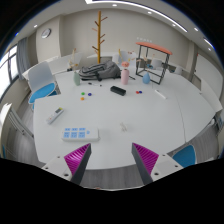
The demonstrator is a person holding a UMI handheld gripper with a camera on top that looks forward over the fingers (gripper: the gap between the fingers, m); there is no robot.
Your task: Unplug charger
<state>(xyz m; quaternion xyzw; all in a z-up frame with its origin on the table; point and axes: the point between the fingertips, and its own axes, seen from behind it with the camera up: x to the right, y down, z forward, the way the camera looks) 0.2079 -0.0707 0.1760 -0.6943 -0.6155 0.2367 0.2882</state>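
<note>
My gripper (112,150) is open and empty, held above the near edge of a round white table (150,115). Its magenta pads (78,157) stand well apart with nothing between them. A flat white strip with blue squares (78,132), perhaps a power strip, lies on the table just ahead of the left finger. A small white block (57,115) lies further left. I cannot make out a charger or its plug for certain. A dark heap of cables and gear (95,72) sits at the table's far side.
A black object (118,91), a bottle (125,73) and a blue cup (145,76) stand on the far half. Blue chairs stand at the left (42,95) and near right (185,155). A wooden coat stand (97,35) and a small side table (153,50) are beyond.
</note>
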